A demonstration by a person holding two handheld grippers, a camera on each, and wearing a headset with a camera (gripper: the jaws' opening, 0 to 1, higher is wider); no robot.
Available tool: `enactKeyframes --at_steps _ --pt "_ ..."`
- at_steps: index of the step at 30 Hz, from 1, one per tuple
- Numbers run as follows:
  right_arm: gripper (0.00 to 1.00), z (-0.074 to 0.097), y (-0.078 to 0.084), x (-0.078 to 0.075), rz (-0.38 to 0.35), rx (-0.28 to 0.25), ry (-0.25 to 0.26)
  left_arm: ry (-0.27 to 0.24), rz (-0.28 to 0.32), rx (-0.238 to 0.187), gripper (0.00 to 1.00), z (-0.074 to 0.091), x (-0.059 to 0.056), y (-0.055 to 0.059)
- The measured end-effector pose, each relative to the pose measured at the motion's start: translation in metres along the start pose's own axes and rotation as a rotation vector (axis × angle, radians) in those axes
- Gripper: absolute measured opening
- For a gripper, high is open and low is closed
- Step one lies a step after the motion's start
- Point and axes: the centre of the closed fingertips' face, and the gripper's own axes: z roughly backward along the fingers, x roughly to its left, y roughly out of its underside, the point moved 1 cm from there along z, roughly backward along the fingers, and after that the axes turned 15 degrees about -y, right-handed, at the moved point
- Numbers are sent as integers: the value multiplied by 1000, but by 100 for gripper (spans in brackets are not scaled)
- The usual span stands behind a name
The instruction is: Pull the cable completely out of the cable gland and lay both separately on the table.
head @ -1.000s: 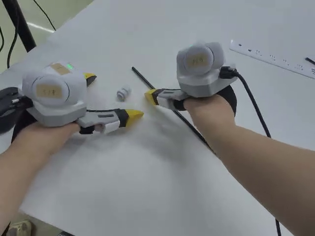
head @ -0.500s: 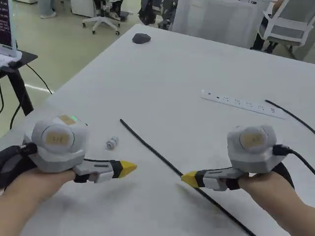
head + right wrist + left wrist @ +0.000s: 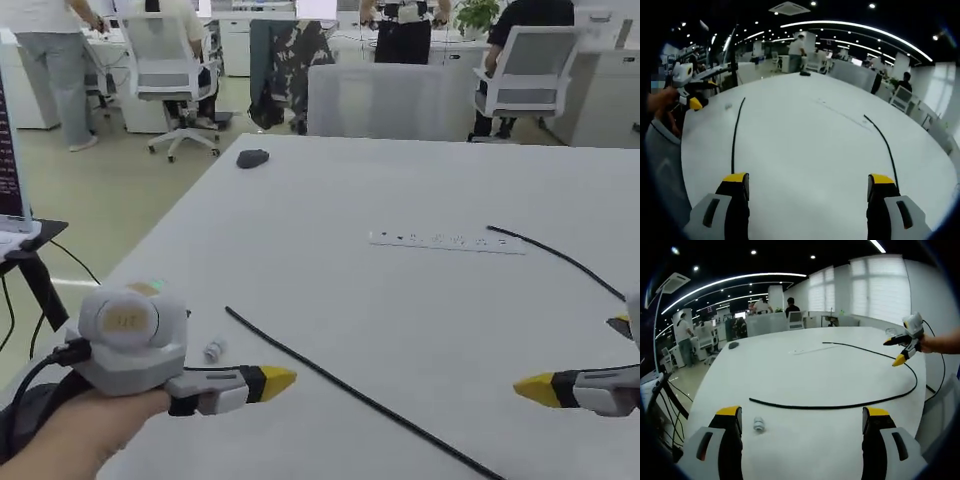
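The cable is out of the gland, and both lie loose on the white table. The left gripper is wide open with nothing between its jaws. Seen along those jaws, the gland sits close ahead of the left-hand one. The cable's free end lies a little beyond it, near but not touching. From that end the cable runs crosswise to the gripper, its long axis across the jaws rather than along them. It then sweeps round in a wide loop towards the power strip.

The right gripper is also wide open and empty. It is held off to the person's right, well apart from the gland. In the right gripper view two stretches of the cable run away ahead, one on either side.

The left gripper is much the nearer to both the gland and the free end. By my judgement the separating is done and no further grasp seems needed. If either piece wanted shifting, the left gripper would be the one to take it.
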Motion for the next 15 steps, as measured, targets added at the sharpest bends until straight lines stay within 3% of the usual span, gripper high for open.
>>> enactKeyframes --at_steps 5,8,15 --pt "99 31 19 1 17 35 13 21 43 -31 100 8 -27 -18" --pt "100 39 32 9 45 56 -4 35 12 -34 100 10 -41 -22" --pt "99 43 48 16 53 56 -4 39 -26 -24 100 16 -48 -27"
